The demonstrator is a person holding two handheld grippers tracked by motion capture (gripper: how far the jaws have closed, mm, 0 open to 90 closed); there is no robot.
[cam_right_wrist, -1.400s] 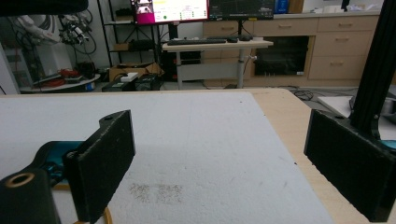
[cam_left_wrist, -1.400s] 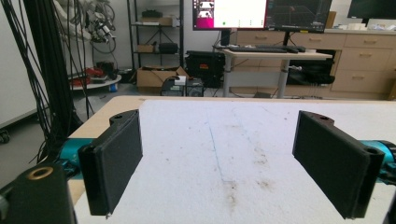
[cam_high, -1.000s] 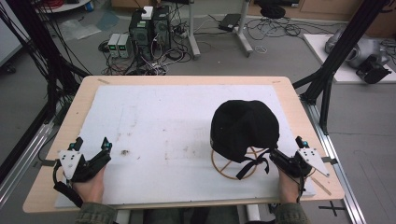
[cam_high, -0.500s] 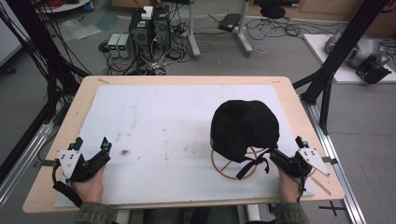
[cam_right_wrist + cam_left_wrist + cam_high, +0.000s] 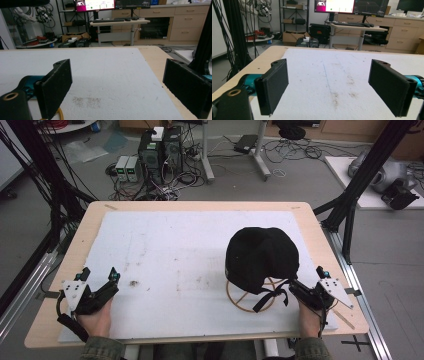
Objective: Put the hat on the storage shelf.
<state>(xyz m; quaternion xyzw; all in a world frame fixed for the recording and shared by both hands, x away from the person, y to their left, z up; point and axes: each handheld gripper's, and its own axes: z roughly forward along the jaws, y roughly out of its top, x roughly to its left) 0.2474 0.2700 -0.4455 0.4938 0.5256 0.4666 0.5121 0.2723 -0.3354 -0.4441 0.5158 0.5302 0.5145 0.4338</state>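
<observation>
A black cap (image 5: 262, 257) is seen on a wire stand (image 5: 250, 296) at the right half of the white foam-covered surface (image 5: 175, 250), with its strap (image 5: 272, 295) hanging down on the near side toward the person. The right gripper (image 5: 298, 287) is held just beside that near-right edge, its tips very close to the strap, though contact cannot be told from the high view. In the right gripper view its fingers (image 5: 56, 85) are spread wide with nothing between them, and a curve of the stand's yellow ring (image 5: 59, 114) is seen at the bottom left, so the cap is judged to lie to the left of the line along which these fingers point. The left gripper (image 5: 111, 282) is rested at the near-left corner of the surface, well apart from the cap, with its fingers (image 5: 274, 85) likewise spread and empty over bare foam. The right hand is therefore the nearer by far, and a turn toward the left and a short reach would be called for if the cap or its strap is to be taken
</observation>
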